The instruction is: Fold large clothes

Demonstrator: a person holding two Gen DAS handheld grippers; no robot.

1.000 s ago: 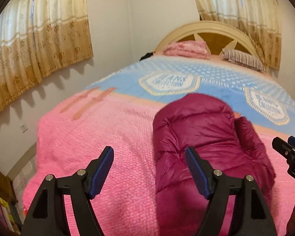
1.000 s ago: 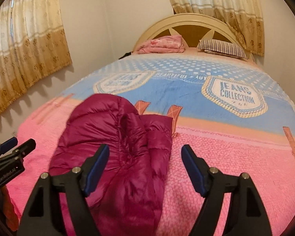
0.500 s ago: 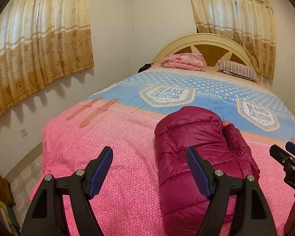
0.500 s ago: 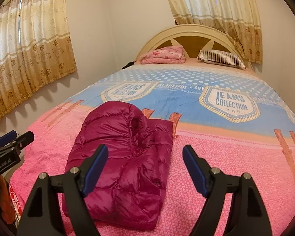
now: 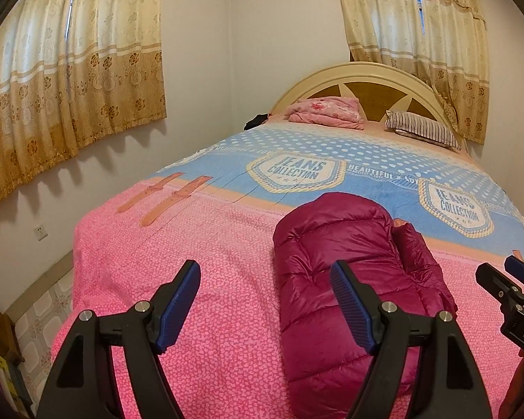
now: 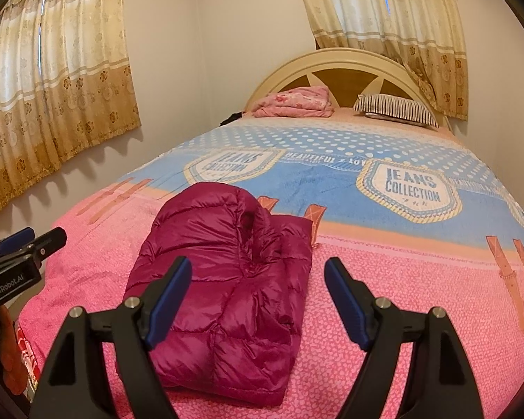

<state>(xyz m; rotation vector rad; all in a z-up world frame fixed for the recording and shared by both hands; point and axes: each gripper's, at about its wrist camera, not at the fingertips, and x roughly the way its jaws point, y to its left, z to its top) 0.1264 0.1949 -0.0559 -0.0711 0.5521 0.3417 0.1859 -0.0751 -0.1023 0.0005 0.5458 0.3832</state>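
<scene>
A folded magenta puffer jacket (image 5: 346, 279) (image 6: 227, 279) lies on the pink front part of the bed (image 5: 199, 244) (image 6: 401, 279). My left gripper (image 5: 265, 279) hovers open above the bedspread, left of the jacket, with nothing between its blue pads. My right gripper (image 6: 258, 276) also stands open, over the jacket's right half and clear of the fabric. The right gripper's tips (image 5: 499, 279) show at the right edge of the left wrist view. The left gripper's tips (image 6: 28, 241) show at the left edge of the right wrist view.
A folded pink quilt (image 5: 326, 111) and a striped pillow (image 5: 422, 129) lie by the arched headboard (image 5: 366, 73). Curtains (image 5: 70, 80) hang on the left wall and behind the bed. Tiled floor (image 5: 42, 314) runs along the bed's left side.
Both grippers have drawn back and risen from the jacket, so more of the bed and room shows. The jacket lies still. Both grippers stay open.
</scene>
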